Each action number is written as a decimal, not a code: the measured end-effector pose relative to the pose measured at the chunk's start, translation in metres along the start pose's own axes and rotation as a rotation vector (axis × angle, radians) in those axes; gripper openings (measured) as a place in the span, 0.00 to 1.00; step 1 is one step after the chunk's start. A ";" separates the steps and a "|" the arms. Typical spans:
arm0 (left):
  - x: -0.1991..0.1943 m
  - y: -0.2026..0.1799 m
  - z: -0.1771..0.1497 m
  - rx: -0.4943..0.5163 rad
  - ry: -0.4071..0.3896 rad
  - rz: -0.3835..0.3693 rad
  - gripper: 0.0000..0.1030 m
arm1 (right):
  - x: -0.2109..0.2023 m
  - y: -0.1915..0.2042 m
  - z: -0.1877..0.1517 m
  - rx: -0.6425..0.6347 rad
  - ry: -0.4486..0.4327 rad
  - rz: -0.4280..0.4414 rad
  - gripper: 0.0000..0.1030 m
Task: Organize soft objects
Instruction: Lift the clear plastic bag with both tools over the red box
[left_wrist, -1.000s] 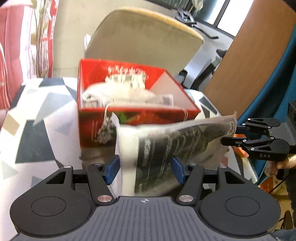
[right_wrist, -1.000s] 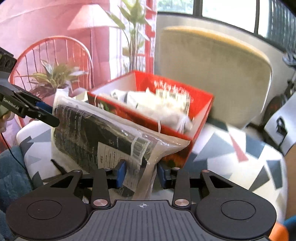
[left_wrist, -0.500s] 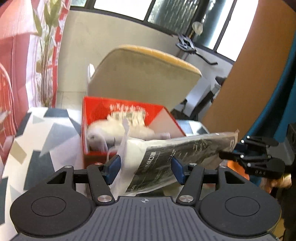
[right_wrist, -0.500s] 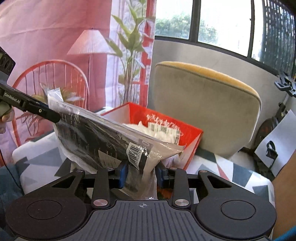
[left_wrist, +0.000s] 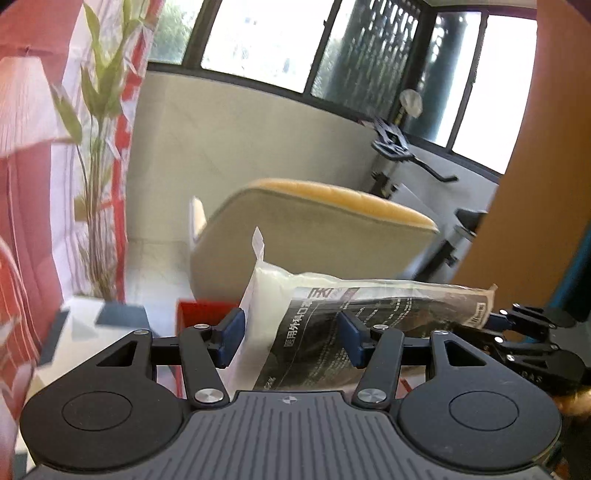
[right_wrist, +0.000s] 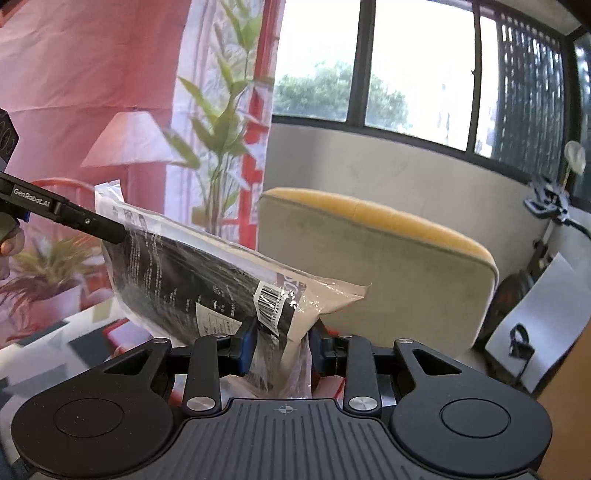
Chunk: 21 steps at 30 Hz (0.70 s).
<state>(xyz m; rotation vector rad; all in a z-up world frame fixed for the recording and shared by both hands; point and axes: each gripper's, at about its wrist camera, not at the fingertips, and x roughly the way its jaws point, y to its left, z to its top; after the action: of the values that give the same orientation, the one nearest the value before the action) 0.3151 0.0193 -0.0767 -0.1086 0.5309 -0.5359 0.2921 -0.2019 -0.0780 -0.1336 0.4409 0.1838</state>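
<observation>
**A:** Where is the task's thing, and why is it carried that way?

**B:** The plastic-wrapped packet (left_wrist: 369, 317), a clear pouch with a dark printed insert and a white padded end, hangs in the air, spanned between the two grippers. It is limp, so a hold at each end keeps it from folding or sagging. It is clear of the patterned tabletop (left_wrist: 92, 332) and sits above the red box (left_wrist: 201, 308), of which only a rim shows at the table's far edge.

**A:** How do the jaws stand?

**B:** The left gripper (left_wrist: 288, 338) has its blue pads on either side of the white end, and its jaws are closing on it; the packet fills the gap between them. The right gripper (right_wrist: 282, 349) pinches the barcode end, with the film bunched and creased between its narrow-set pads, a firm grip.

**A:** Why does each tool appear in the other's view?

**B:** Each holds an opposite end, so the partner's fingers show at the far tip of the packet.

**A:** What lies beyond?

**B:** A beige cushioned chair back (right_wrist: 388, 258) stands behind the table; a potted plant (right_wrist: 221, 122) and windows lie farther off.

**A:** The likely step?

**B:** Probably carrying the packet over the box for stowing, judging by its height.
</observation>
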 end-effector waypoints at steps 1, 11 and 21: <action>0.008 0.001 0.003 0.005 -0.007 0.014 0.57 | 0.008 -0.002 0.001 -0.002 -0.009 -0.005 0.27; 0.100 0.038 0.014 -0.026 0.032 0.083 0.57 | 0.124 -0.017 -0.015 -0.118 -0.034 -0.065 0.26; 0.141 0.053 0.008 0.003 0.046 0.109 0.57 | 0.189 -0.001 -0.037 -0.294 -0.031 -0.124 0.23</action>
<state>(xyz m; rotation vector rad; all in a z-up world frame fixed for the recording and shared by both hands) 0.4467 -0.0075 -0.1461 -0.0645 0.5773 -0.4339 0.4456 -0.1814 -0.1931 -0.4453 0.3714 0.1272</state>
